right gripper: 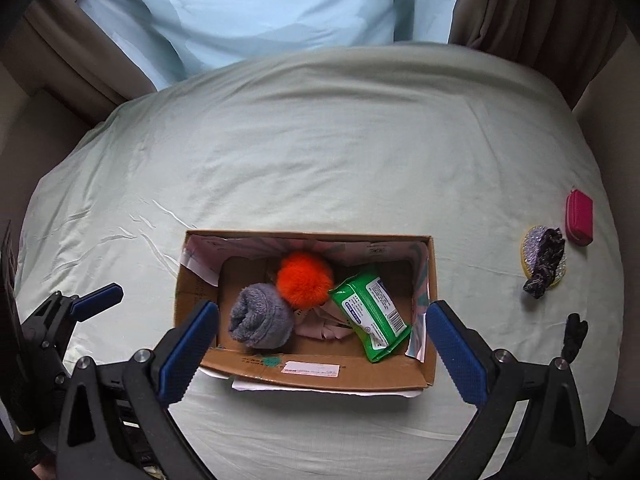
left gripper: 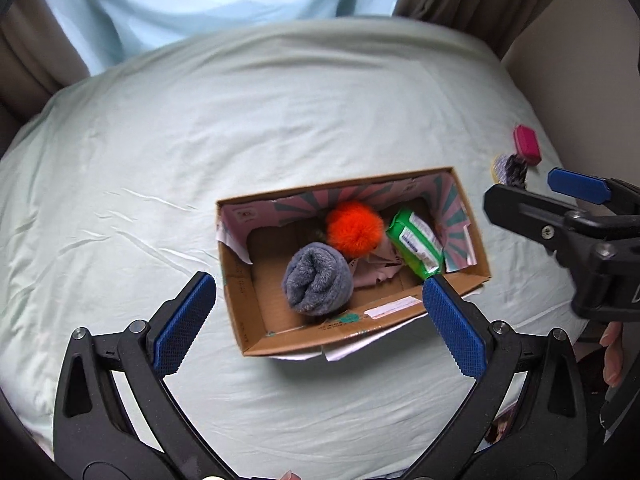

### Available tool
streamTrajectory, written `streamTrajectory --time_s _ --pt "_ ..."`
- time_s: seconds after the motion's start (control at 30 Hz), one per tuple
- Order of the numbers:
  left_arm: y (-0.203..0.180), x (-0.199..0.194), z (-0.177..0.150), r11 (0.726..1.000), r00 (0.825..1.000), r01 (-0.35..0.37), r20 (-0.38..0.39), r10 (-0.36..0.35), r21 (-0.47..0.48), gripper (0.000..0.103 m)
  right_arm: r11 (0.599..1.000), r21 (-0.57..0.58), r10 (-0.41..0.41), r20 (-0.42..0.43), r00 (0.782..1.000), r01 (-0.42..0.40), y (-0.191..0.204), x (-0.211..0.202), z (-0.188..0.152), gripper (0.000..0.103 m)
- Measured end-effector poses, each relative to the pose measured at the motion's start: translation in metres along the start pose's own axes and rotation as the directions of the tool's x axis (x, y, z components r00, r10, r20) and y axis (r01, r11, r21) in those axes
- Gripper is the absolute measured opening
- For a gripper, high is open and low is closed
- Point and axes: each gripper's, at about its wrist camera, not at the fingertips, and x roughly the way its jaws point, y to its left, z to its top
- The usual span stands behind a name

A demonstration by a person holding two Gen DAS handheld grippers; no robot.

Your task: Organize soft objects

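A pale green sheet (right gripper: 320, 152) is covering the bed, wrinkling in places. Brown curtains (right gripper: 520, 4) are hanging on both sides of a light blue panel (right gripper: 260, 4) behind.

The left tongs (left gripper: 320, 316) hang wide open, with nothing between the blue pads (left gripper: 184, 324). The right tongs (right gripper: 322, 344) are wide open too and hold nothing. Both point down, side by side. A bit of a hand (left gripper: 612, 354) shows behind the right tongs, maybe just fingers.

Print on the green wipes pack (right gripper: 370, 314) and box label (right gripper: 311, 369) is illegible.
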Motion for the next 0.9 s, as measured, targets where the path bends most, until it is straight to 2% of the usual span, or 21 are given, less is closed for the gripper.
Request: streamTrajectory --time_s 0.23,0.33,0.47,0.6,0.73,0.9 --pt "0.005 -0.073 -0.022 0.999 0.990 -0.001 0.139 0.007 -0.045 0.103 1.000 0.006 -0.021 0.183 0.983 0.020 0.013 -0.090 -0.018 0.103" --pt "0.001 -0.106 -0.033 0.999 0.978 -0.008 0.207 0.019 -0.053 0.103 0.999 0.009 -0.032 0.246 0.969 0.031 0.015 -0.123 -0.031 0.103" --pt "-0.013 -0.144 -0.047 0.998 0.955 -0.053 0.292 0.059 -0.025 0.103 0.999 0.014 -0.050 0.317 0.947 0.048 0.013 -0.161 -0.052 0.103" --pt "-0.032 -0.175 -0.060 0.997 0.927 -0.073 0.368 0.074 -0.015 0.103 0.997 0.034 -0.075 0.387 0.919 0.067 0.004 -0.194 -0.077 0.103" --pt "-0.055 -0.194 -0.070 1.000 0.904 -0.024 0.428 0.029 -0.017 0.103 0.992 0.086 -0.121 0.452 0.884 0.092 -0.016 -0.222 -0.107 0.103" --pt "-0.094 -0.200 -0.067 1.000 0.889 -0.012 0.458 0.008 0.006 0.103 0.975 0.158 -0.213 0.497 0.841 0.154 -0.051 -0.241 -0.136 0.103"
